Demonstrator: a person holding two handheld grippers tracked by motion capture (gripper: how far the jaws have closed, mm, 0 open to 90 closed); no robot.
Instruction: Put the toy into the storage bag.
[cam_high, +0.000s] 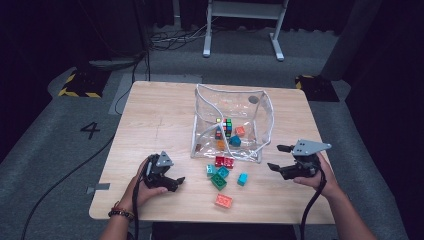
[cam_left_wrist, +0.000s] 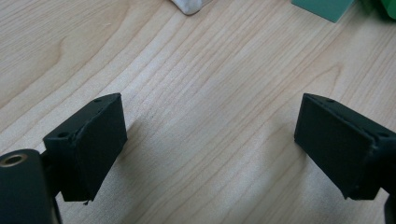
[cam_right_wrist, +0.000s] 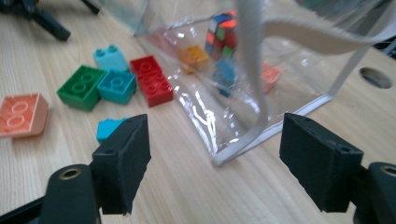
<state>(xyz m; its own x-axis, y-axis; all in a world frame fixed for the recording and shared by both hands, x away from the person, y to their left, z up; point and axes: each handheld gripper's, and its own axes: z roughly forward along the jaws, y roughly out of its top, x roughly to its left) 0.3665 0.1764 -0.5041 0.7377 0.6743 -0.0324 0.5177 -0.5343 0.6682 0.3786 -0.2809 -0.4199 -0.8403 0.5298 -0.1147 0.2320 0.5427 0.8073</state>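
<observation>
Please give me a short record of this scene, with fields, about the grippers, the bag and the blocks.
Surface: light wooden table
Left gripper: open, holds nothing, over bare wood
Right gripper: open, holds nothing, beside the bag's near right corner
Container: clear plastic bag with white trim, mouth open upward
Inside the bag: multicoloured puzzle cube, orange and blue blocks
Outside, in front of the bag: red block, green block, three teal blocks, salmon block nearest the person

A clear bag (cam_high: 260, 115) stands open mid-table, bricks inside; loose bricks (cam_high: 220, 172) lie just before it.
</observation>
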